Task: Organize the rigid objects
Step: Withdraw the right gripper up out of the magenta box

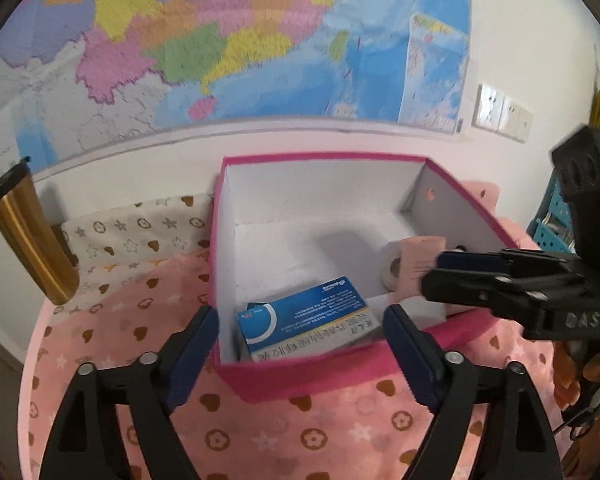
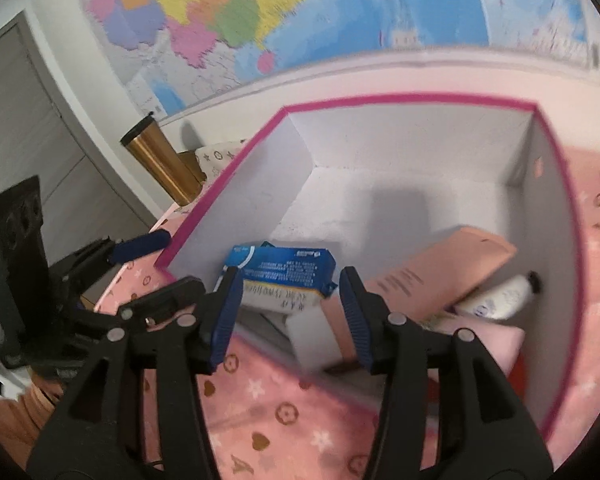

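A pink-rimmed white box [image 1: 323, 157] stands open on the bed cover. In its near left corner lies a blue and white medicine carton [image 1: 307, 320], also seen from the right wrist [image 2: 284, 268]. My left gripper [image 1: 300, 340] hovers in front of the near wall, open wide, with nothing between its pads. My right gripper [image 2: 290, 292] is open over the near edge. The blue carton lies beyond its tips, untouched. A pink carton [image 2: 439, 276] leans inside to its right, above a white bottle [image 2: 495, 296]. A roll of tape [image 1: 393, 266] sits by the right wall.
A gold tumbler [image 1: 32, 240] stands left of the box against the wall. The pink cover with hearts and flowers [image 1: 300, 432] spreads in front. A blue basket [image 1: 547, 224] is at the far right. A map covers the wall behind.
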Motion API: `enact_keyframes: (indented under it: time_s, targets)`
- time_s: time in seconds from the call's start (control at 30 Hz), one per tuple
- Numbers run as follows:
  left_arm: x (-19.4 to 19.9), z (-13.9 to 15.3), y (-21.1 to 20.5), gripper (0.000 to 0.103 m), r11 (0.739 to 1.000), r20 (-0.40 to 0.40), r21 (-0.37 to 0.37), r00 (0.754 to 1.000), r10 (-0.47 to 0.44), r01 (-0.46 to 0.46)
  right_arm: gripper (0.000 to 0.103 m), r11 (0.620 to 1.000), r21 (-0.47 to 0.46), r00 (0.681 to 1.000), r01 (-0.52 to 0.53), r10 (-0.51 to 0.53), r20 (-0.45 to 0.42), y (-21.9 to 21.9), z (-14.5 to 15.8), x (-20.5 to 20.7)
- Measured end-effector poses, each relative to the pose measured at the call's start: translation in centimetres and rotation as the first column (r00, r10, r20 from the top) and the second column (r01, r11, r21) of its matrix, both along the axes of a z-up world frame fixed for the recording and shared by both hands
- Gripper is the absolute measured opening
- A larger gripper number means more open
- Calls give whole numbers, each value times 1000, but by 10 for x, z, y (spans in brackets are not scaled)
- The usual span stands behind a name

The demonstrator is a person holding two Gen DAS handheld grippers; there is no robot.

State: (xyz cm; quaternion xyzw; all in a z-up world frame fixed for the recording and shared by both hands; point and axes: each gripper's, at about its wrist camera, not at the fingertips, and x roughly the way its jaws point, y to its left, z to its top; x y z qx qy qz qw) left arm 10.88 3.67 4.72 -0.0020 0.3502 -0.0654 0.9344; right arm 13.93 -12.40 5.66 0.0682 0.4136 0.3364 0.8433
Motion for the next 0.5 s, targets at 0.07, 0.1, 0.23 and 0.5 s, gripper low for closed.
enact_keyframes:
  time_s: [0.07,0.1,0.23,0.5]
  targets:
    - [-14,3,-1,103,1000,31,-15,999,7,-7,65,1000,-9,998,10,-10,64,-6,7,-17]
    - [-21,5,-2,103,1000,52,-25,999,15,-14,73,999,-19,993,26,-24,112,-11,12,-31]
    - [-39,2,-4,103,997,59,-63,997,49,-46,100,993,-69,965,99,-79,249,-21,15,-69]
    - [-68,-17,-6,103,990,14,-108,995,96,-94,103,962,-150,942,227,-178,285,-30,-12,-105]
